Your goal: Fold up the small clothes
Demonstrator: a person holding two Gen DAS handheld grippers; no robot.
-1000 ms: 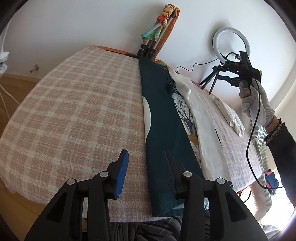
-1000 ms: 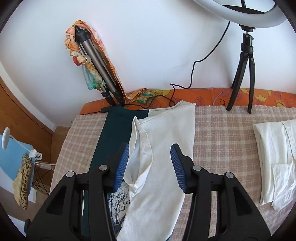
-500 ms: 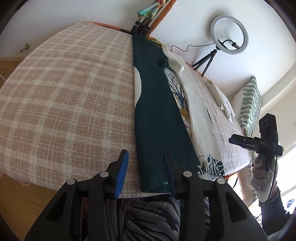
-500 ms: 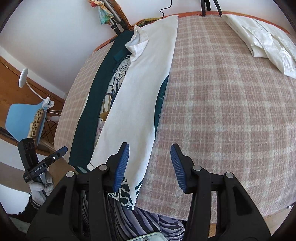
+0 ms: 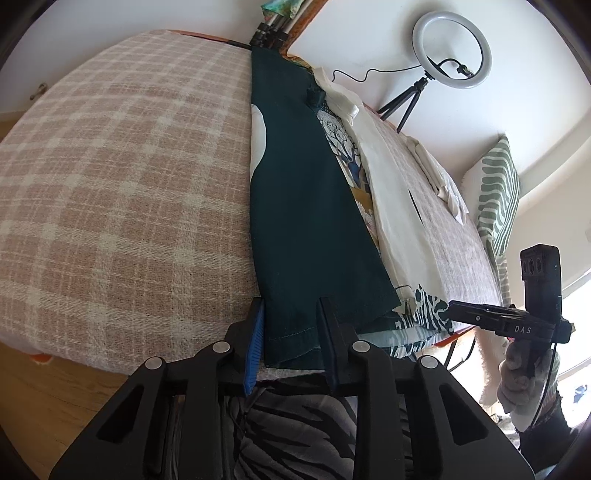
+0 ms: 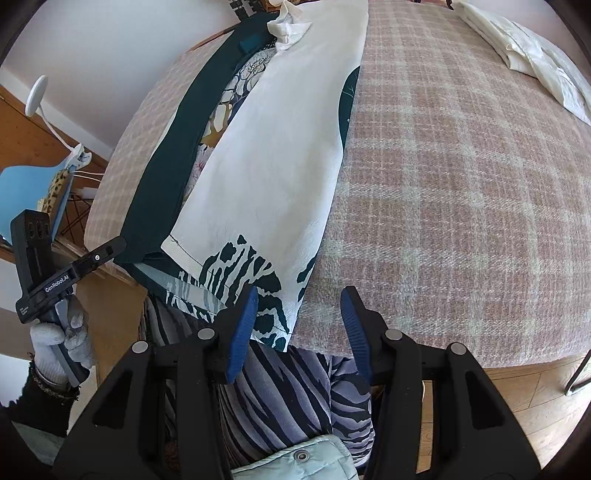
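A long garment lies along the bed, with a dark green layer (image 5: 310, 206) on one side and a white layer (image 6: 280, 147) with a zebra-print hem (image 6: 236, 269) on the other. My left gripper (image 5: 291, 328) straddles the green layer's near hem corner. Its jaws are closing with the flat cloth between the pads, and the cloth is not bunched. My right gripper (image 6: 299, 317) is open at the bed's near edge. Its left fingertip (image 6: 245, 310) overlaps the zebra hem, and only blanket and striped trousers show in the gap. Each view shows the other gripper held in a gloved hand.
A pink plaid blanket (image 6: 461, 184) covers the bed. Folded white clothes (image 6: 535, 48) lie at its far right. A ring light on a tripod (image 5: 450, 48) and a green-striped pillow (image 5: 495, 192) stand beyond. Folded tripod legs (image 5: 269, 33) lean at the head. A blue chair (image 6: 29, 188) stands to the left.
My left gripper sank onto the green hem corner and its jaws narrowed around it. My right gripper swept back from the collar end down to the zebra hem at the near edge.
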